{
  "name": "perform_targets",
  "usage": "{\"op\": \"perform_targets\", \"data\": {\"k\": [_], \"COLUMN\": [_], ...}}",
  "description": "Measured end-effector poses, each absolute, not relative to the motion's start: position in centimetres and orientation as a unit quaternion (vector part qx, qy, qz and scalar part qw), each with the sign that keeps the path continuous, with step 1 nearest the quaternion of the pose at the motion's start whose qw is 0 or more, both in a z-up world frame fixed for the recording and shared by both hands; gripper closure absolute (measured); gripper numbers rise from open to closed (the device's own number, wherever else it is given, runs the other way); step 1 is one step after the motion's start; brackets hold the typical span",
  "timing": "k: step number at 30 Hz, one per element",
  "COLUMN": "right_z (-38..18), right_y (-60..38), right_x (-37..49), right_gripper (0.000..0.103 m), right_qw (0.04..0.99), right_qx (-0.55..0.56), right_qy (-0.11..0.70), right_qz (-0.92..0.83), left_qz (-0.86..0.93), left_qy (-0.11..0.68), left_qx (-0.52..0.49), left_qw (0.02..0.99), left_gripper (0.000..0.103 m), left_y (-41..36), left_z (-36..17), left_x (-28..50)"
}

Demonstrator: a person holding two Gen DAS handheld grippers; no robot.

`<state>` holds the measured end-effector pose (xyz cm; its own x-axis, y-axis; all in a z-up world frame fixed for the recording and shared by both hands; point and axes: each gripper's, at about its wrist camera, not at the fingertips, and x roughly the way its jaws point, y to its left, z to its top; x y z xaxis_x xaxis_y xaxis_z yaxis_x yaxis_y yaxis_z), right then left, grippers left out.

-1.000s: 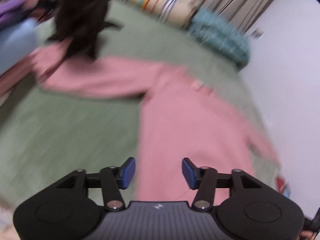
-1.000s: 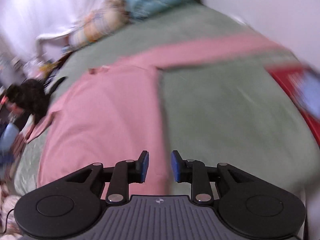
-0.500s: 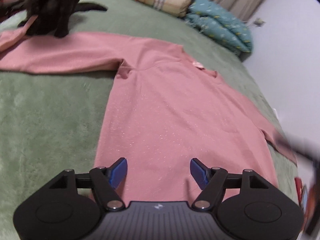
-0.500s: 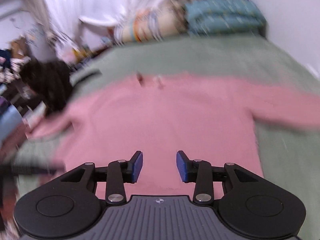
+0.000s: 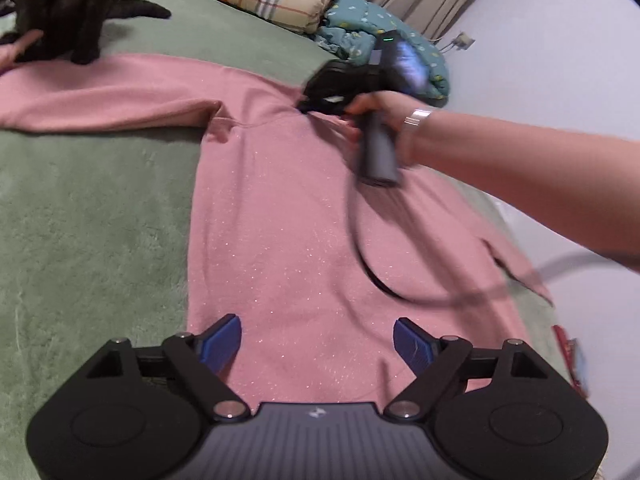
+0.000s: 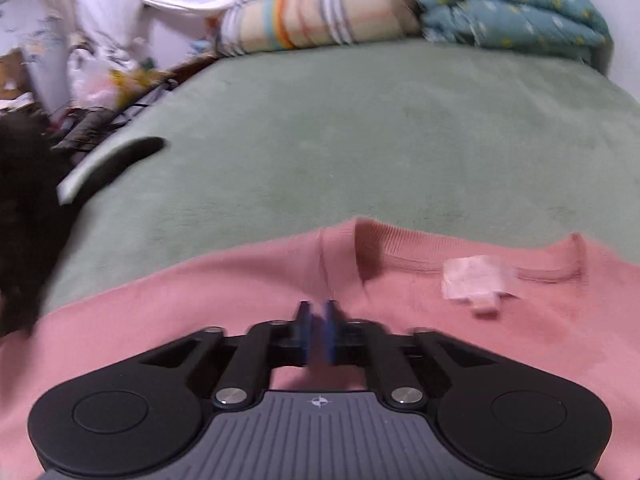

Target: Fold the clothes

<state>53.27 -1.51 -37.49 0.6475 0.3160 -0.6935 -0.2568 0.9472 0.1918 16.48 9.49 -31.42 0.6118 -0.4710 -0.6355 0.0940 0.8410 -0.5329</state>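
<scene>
Moved: right gripper point(image 6: 316, 330) has swung to the collar, jaws just closed, pinching nothing visible; left gripper point(image 5: 317, 340) has just widened at the hem.
Item: pink sweater point(image 5: 288, 216), flat on bed point(image 5: 92, 220).
Handling: soft, light, limp; grasp shoulder seam and hem.

Two wrist views angled down, close over one pink sweater point(image 5: 280, 220).

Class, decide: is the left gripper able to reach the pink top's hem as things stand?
Probably yes. The left gripper hovers open right over the top's near edge, and nothing lies between its fingers and the cloth; the cable lies further up.
</scene>
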Motion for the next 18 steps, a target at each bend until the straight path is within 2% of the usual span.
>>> {"op": "perform_targets", "data": {"k": [4, 7, 9, 11, 13, 15, 18], "right_z": [-37.7, -36.5, -34.6, -33.2, -32.9, -33.8, -35.8], "right_y": [0.4, -1.0, -3.1, -5.1, -5.7, -5.2, -4.1], "right_x": [56.7, 58.3, 58.3, 57.3, 55.8, 54.3, 53.4], "right_gripper": [0.103, 0.103, 0.094, 0.093, 0.093, 0.100, 0.101], "right_qw": [0.911, 0.906, 0.910, 0.907, 0.901, 0.893, 0.887], "right_qx": [0.007, 0.061, 0.128, 0.179, 0.152, 0.111, 0.086], "right_qy": [0.387, 0.394, 0.364, 0.333, 0.358, 0.391, 0.419], "right_qz": [0.142, 0.144, 0.155, 0.184, 0.192, 0.191, 0.171], "left_qz": [-0.174, -0.174, -0.174, -0.173, -0.173, -0.174, -0.173], "left_qy": [0.404, 0.402, 0.401, 0.398, 0.396, 0.396, 0.396], "left_qx": [-0.218, -0.218, -0.235, -0.261, -0.279, -0.289, -0.288], "left_qw": [0.871, 0.872, 0.868, 0.862, 0.858, 0.854, 0.855], "left_gripper": [0.020, 0.020, 0.020, 0.020, 0.020, 0.020, 0.020], "left_y": [9.4, 9.4, 9.7, 10.3, 10.7, 10.9, 10.8], "left_z": [-31.4, -31.4, -31.5, -31.7, -31.9, -32.0, -31.9], "left_x": [16.1, 16.0, 16.0, 16.0, 16.1, 16.1, 16.0]}}
